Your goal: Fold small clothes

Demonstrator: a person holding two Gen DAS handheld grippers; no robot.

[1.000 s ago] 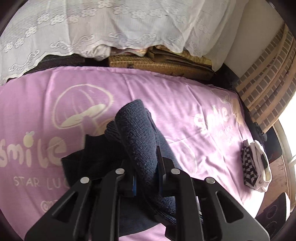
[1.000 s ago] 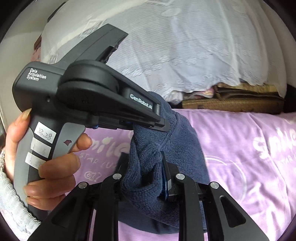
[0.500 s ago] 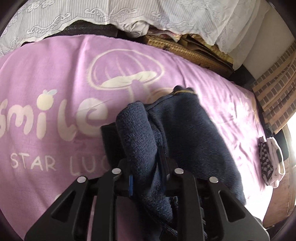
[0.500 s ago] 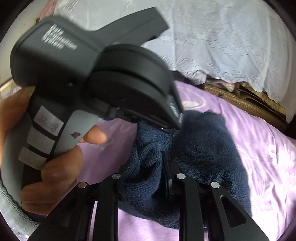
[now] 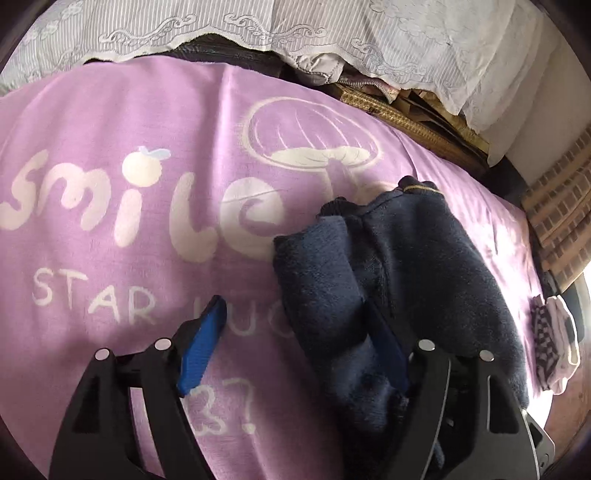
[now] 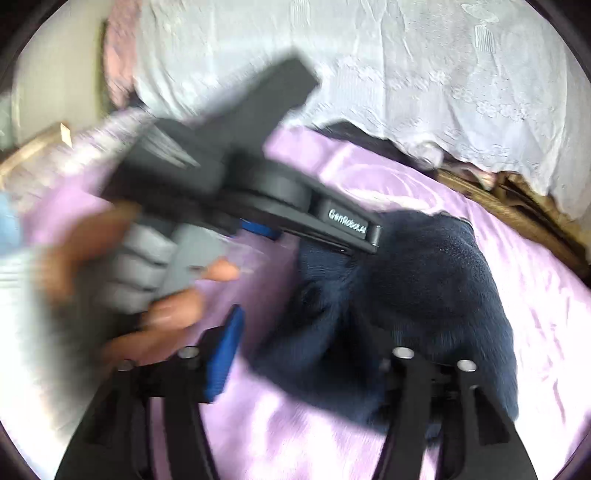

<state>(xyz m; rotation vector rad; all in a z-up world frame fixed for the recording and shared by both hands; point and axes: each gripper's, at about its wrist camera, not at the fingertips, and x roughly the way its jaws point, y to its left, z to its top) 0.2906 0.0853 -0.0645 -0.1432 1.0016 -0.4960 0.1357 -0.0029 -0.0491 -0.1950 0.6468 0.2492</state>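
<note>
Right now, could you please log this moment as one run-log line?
left gripper: open | right gripper: open | navy garment: folded on purple blanket | phase: release

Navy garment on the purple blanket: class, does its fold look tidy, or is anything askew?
Askew. The navy garment lies bunched on the purple blanket, one thick roll beside a flatter layer, edges uneven. Both grippers, left and right, are open.

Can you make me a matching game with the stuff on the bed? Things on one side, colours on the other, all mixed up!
Things:
1. knitted garment
2. bedsheet
3. lace cover
4. gripper pads

Colours:
A. white
B. bright blue
C. dark navy
D. purple with cream letters

Pairs: 1-C, 2-D, 3-A, 4-B
</note>
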